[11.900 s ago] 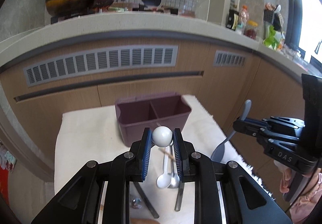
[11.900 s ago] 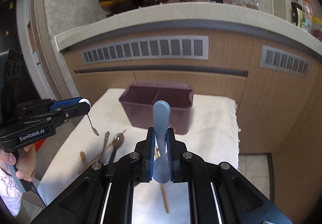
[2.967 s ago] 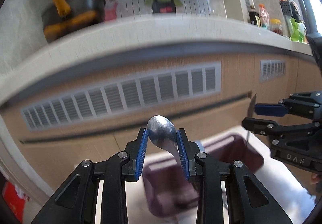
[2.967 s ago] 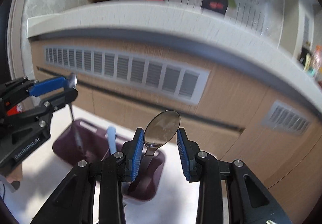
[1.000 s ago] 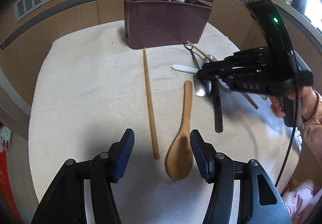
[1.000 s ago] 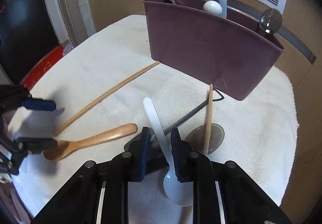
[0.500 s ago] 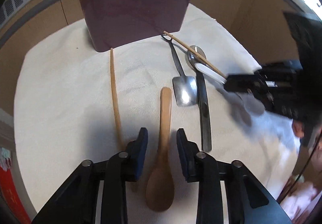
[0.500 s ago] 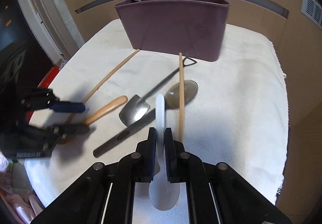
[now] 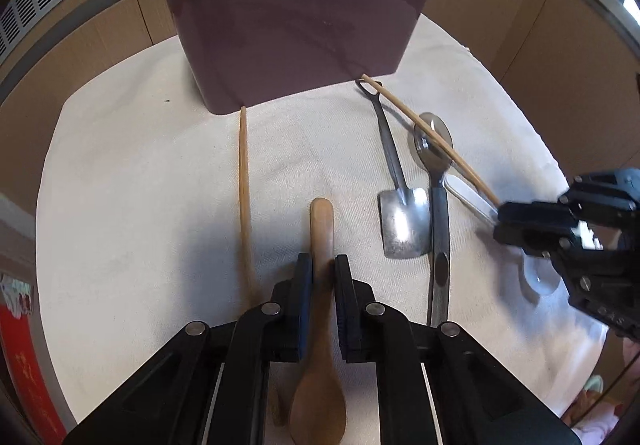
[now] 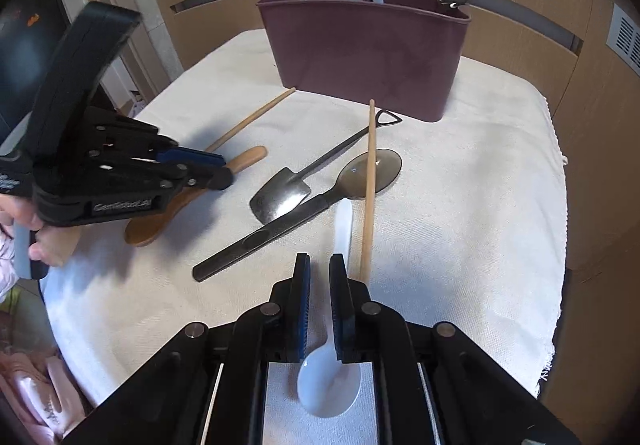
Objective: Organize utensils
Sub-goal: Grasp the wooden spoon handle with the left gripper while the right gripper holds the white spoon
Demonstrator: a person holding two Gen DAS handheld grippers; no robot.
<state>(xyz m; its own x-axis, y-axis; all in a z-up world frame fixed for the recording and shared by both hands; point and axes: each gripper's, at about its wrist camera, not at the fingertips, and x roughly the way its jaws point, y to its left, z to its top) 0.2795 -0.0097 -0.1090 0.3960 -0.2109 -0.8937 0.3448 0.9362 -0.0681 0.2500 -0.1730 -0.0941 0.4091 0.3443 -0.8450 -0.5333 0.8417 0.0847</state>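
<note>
Left gripper fingers have just clenched mid-handle on the stiff, light wooden spoon; right gripper pinches the slick white spoon.

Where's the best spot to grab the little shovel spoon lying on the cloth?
Take the shovel spoon by its thin handle, midway between blade and loop end, coming straight down from above. It lies flat, and there the handle is bare; nearer the loop a chopstick lies close, and the blade touches the big spoon.
</note>
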